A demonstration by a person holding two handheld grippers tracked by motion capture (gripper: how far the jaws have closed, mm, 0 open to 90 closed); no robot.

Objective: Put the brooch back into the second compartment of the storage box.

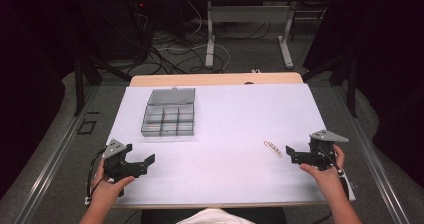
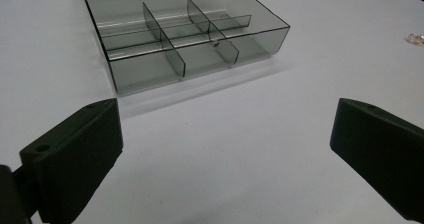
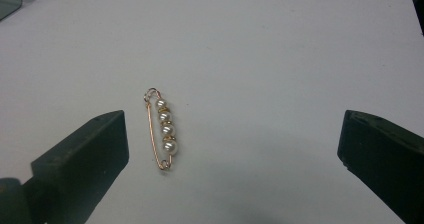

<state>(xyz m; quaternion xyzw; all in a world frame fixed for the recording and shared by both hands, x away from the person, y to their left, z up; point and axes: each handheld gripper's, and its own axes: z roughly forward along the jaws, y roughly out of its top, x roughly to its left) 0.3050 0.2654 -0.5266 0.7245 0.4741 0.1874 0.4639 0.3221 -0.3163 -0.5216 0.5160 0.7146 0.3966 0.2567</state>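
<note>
White table [image 1: 225, 114], both tools wide open and empty, right tool [image 3: 232, 149] view reveals pearl pin [image 3: 162, 129], left tool [image 2: 225, 149] view divided box [image 2: 185, 34].

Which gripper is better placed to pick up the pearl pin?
Right. The right gripper is open beside the pearl pin, which lies between its jaws' line of sight. The left gripper faces the compartment box.

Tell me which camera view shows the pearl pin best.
The right gripper view: the pin lies close and sharp, with four pearls on a gold wire. The high view shows it as a small pale strip. The left gripper view catches a blurred bit at its right edge.
</note>
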